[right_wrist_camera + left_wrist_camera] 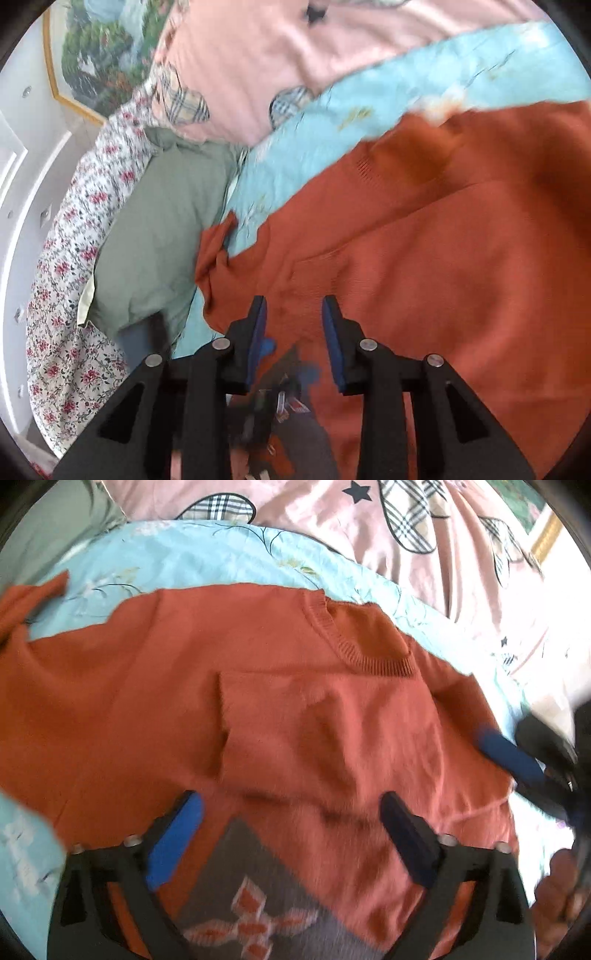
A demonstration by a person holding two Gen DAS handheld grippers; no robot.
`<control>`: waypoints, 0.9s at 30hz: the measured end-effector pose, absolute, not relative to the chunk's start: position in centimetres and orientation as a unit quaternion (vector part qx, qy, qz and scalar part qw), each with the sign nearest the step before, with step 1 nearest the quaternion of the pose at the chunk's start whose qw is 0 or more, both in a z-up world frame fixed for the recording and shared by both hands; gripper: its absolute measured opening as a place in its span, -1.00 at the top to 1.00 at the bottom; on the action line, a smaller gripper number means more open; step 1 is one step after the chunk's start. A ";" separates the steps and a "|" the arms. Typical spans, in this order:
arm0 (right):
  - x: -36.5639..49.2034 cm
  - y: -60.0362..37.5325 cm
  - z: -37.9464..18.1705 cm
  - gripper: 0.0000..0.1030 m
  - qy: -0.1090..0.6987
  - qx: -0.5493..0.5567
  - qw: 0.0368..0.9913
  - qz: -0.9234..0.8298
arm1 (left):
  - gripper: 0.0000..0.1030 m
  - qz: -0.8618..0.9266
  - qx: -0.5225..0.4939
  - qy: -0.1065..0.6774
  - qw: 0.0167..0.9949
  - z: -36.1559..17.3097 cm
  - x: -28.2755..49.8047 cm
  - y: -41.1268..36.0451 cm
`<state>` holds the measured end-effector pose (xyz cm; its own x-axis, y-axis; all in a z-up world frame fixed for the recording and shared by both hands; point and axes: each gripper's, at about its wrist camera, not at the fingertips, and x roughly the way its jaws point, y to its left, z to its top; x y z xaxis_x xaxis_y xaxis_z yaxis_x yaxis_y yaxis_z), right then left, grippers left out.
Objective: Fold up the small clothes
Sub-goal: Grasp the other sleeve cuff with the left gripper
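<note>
An orange knitted sweater (184, 686) lies spread on a light blue floral sheet (207, 554), ribbed neckline toward the far right. One sleeve (317, 720) is folded over the body. A grey band with an orange and white flower pattern (251, 915) sits at the hem. My left gripper (291, 808) is open just above the hem, holding nothing. My right gripper (293, 314) is open over the sweater (443, 277), near its other sleeve (214, 254). It also shows at the right edge of the left wrist view (517, 757).
A pink quilt with plaid hearts and stars (369, 528) lies behind the sheet. A green pillow (159, 229) and a red-flowered cloth (74, 295) lie left of the sweater. A framed picture (103, 48) hangs on the wall.
</note>
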<state>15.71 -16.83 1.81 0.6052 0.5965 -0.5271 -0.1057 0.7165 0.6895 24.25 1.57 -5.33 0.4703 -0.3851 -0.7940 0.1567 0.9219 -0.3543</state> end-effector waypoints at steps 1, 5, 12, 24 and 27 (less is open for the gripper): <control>15.0 -17.6 2.1 0.27 0.387 0.316 0.843 0.201 | -0.49 -0.159 -0.119 0.487 0.850 -5.5 24.7 1.4; 10.8 -22.3 2.9 0.20 0.360 0.329 0.862 0.140 | 0.83 -0.177 -0.124 0.481 0.850 -5.7 26.0 1.1; 7.8 -30.8 4.3 0.19 0.341 0.290 0.894 0.012 | 0.85 -0.119 -0.122 0.402 0.900 -1.5 23.7 5.6; 17.3 -35.8 -1.7 0.15 0.442 0.243 0.864 -0.009 | 0.84 -0.088 -0.111 0.417 0.898 -2.5 24.5 6.6; 18.6 -35.4 -3.3 0.13 0.458 0.231 0.858 -0.010 | 0.84 -0.090 -0.130 0.408 0.899 -2.7 23.8 7.0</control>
